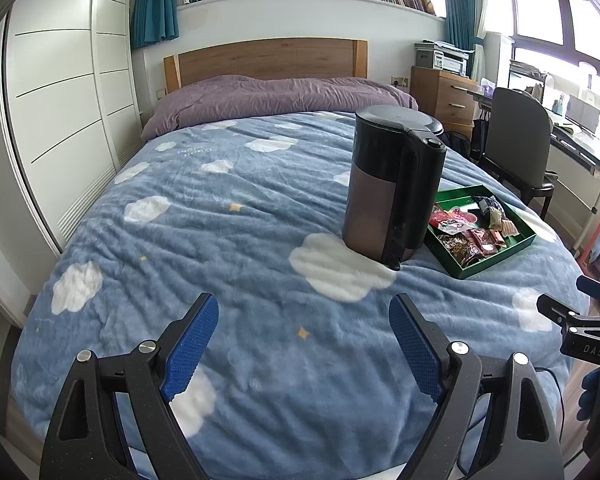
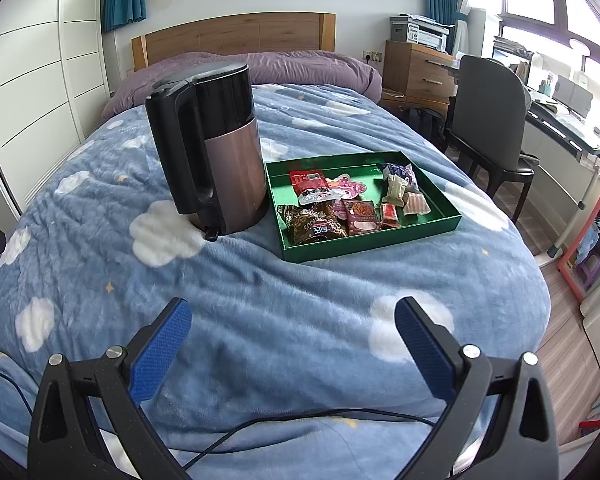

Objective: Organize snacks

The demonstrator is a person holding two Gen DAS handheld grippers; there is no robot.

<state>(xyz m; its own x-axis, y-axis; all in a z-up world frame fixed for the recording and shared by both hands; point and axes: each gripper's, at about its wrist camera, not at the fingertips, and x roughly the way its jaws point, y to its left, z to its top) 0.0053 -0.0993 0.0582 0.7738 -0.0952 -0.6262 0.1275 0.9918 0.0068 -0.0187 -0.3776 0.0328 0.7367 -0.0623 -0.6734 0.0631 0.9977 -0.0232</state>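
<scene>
A green tray (image 2: 436,190) lies on the bed and holds several snack packets (image 2: 320,222). In the left wrist view the tray (image 1: 526,236) shows partly behind a black and brown electric kettle (image 1: 392,184). The kettle (image 2: 216,148) stands just left of the tray. My left gripper (image 1: 304,316) is open and empty, over the blue cloud blanket near the bed's foot. My right gripper (image 2: 294,320) is open and empty, well short of the tray. Part of the right gripper's body shows at the right edge of the left wrist view (image 1: 588,320).
The bed (image 1: 204,216) has a blue cloud blanket and a purple duvet (image 1: 276,96) at the wooden headboard. White wardrobes (image 1: 64,108) stand on the left. A grey chair (image 2: 488,108), desk and drawers stand on the right. A black cable (image 2: 300,420) lies across the blanket's near edge.
</scene>
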